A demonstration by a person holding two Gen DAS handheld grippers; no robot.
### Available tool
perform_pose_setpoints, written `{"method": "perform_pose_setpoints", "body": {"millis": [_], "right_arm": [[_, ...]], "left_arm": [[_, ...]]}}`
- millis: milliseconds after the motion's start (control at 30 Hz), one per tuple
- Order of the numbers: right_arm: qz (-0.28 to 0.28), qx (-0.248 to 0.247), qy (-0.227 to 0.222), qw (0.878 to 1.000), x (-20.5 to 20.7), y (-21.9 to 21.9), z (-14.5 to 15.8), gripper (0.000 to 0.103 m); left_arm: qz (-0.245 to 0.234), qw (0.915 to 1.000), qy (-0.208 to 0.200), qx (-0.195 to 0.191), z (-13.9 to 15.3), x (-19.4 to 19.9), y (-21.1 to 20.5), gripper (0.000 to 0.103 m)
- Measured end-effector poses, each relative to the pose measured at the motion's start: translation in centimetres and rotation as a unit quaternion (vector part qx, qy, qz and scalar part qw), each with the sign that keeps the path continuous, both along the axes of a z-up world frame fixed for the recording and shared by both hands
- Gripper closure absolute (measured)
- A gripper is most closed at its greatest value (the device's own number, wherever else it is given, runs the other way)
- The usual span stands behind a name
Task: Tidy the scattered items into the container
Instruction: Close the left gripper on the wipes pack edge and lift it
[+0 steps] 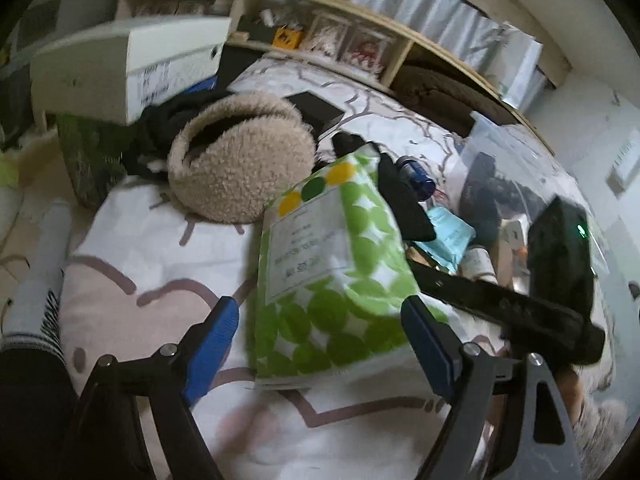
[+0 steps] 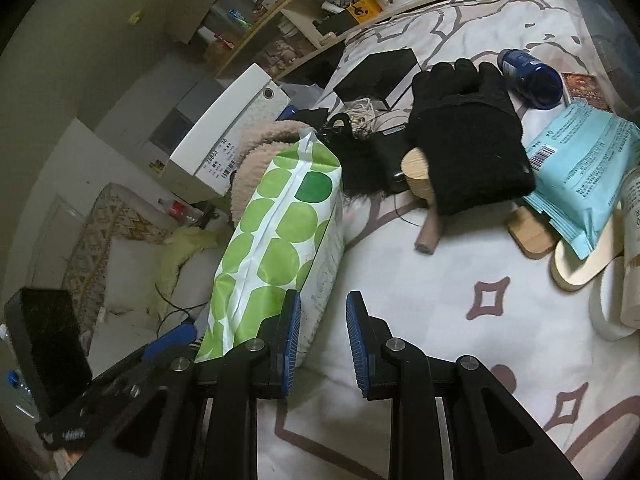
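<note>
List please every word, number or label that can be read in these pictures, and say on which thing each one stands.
"2880" (uncertain): sticker with a barcode on the white box.
Green dotted pack: the label print is too blurred to read.
Light blue pack: barcode and small print, too small to read.
Blue bottle: no text readable.
Yellow sign on the shelf: a black figure, no words readable.

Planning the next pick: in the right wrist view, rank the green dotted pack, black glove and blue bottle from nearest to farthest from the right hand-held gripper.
1. Green dotted pack: beside the right hand-held gripper, on its left.
2. Black glove: mid-bed, ahead to the right.
3. Blue bottle: farthest, beyond the glove.
</note>
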State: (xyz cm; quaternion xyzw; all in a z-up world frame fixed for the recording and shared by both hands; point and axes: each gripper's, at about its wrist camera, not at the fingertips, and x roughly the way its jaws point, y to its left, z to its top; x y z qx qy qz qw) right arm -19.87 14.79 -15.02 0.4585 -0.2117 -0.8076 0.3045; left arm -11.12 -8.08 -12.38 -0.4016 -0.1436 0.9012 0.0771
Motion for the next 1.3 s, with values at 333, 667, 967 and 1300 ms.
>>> {"method": "perform_pose_setpoints", "body": {"millis": [333, 667, 967, 1300], "right_arm": [[-0.006, -0.016, -0.016, 1.0, 0.2, 0.1, 0.0, 0.077], [0.015, -0.041, -0.021, 0.999, 0.3, -1.0, 0.1, 0.077], [0.037, -0.059, -0.03, 0.997, 0.3, -2.7, -0.4, 0.077], [0.07, -0.04, -0.021, 0.997, 1.3, -4.6, -0.3, 0.077]], "left_arm": [[-0.05, 0.9961, 0.065, -0.031, 2.0, 1.3, 1.9, 0.019], [-0.068, 0.984, 0.118, -0.115, 2.8, 1.9, 3.9, 0.019], [-0.043, 0.9922, 0.086, -0.079, 3.9, -1.0, 1.4, 0.019], [-0.063, 0.9899, -0.069, -0.106, 4.1, -8.7, 0.9, 0.019]]}}
